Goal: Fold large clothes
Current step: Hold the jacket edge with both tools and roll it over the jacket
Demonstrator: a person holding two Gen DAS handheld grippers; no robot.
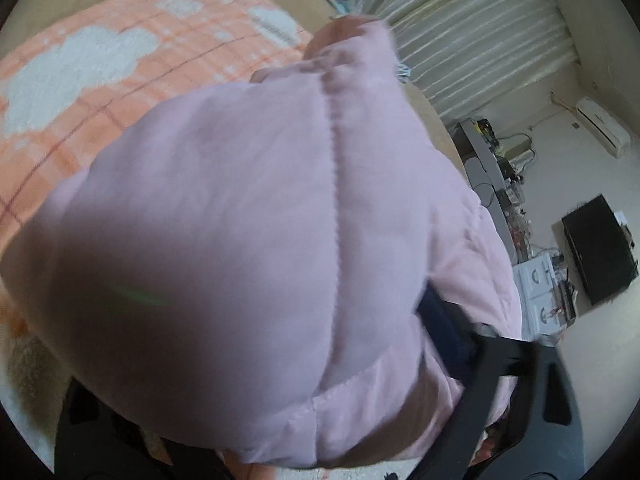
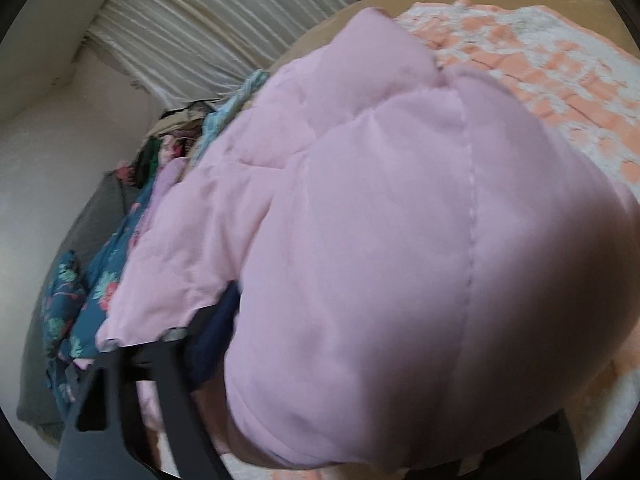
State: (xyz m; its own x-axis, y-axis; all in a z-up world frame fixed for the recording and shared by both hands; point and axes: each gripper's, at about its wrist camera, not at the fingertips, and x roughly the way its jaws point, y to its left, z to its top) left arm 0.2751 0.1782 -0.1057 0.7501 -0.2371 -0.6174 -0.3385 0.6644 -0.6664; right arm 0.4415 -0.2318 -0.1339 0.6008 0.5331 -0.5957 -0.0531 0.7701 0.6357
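A pink padded jacket (image 1: pixel 248 220) fills most of the left wrist view and drapes over my left gripper (image 1: pixel 400 364). Only one black finger (image 1: pixel 472 400) with a dark blue pad shows at lower right; the other is hidden under the fabric. The jacket seems pinched there. In the right wrist view the same pink jacket (image 2: pixel 400 240) bulges over my right gripper (image 2: pixel 248 360). One black finger (image 2: pixel 168 384) shows at lower left against the fabric; the other is hidden. The jacket hangs lifted above an orange and white blanket (image 1: pixel 120 80).
The blanket (image 2: pixel 540 72) lies on a tan bed. A pile of floral and teal clothes (image 2: pixel 92 288) sits at the bed's left side. Pale curtains (image 1: pixel 460 32) hang behind. A desk with clutter (image 1: pixel 504 184) and a black box (image 1: pixel 600 248) stand at right.
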